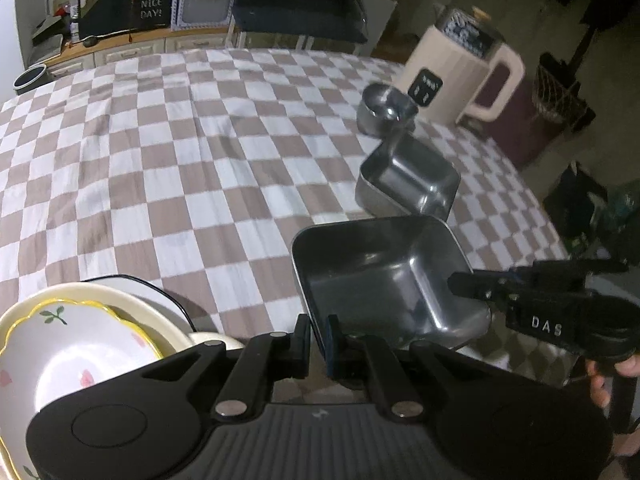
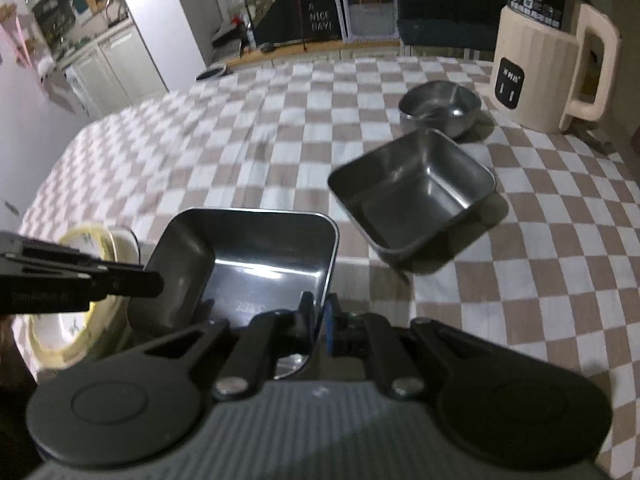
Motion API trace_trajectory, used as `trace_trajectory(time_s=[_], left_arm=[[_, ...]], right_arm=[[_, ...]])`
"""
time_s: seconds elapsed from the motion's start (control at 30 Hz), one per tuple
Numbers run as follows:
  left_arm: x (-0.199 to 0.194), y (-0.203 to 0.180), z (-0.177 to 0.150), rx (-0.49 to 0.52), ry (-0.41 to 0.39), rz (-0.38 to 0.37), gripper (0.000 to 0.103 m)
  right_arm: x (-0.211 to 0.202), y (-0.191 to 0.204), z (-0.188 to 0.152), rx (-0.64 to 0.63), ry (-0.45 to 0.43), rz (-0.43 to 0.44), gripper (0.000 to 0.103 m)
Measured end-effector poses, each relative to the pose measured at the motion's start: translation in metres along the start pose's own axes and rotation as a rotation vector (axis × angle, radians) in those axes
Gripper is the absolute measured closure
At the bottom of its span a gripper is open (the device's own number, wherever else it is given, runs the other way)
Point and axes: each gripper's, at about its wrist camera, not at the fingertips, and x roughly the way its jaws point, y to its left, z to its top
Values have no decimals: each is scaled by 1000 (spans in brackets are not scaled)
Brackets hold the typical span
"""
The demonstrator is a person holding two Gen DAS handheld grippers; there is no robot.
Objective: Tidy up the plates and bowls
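I read "HAVE A NICE DAY!" on black sign (image 2: 318, 12) at back. "DAS" on right tool (image 1: 472, 284) body. "55" on kettle (image 2: 536, 52) label. Blue box (image 2: 366, 6) lettering: "POIZON", partly unclear.

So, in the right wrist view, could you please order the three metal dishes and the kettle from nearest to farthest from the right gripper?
1. Held square tray, clamped in the right gripper.
2. Second square tray, ahead, slightly right.
3. Round steel bowl, behind it.
4. Cream kettle, far right.

Flowered plate (image 1: 76, 344): cut off by the left edge and partly hidden behind the left tool (image 1: 319, 340). Round bowl (image 1: 384, 110): blurred. Square tin's (image 2: 256, 268) near corner: hidden by the right tool (image 2: 319, 320).
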Motion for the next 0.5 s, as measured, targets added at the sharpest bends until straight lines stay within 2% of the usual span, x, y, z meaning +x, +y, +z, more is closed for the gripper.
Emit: trace_trajectory(time_s=[0.5], left_arm=[[27, -26, -16, 130, 104, 10, 91]], right_arm=[[19, -10, -7, -4, 105, -67, 96]])
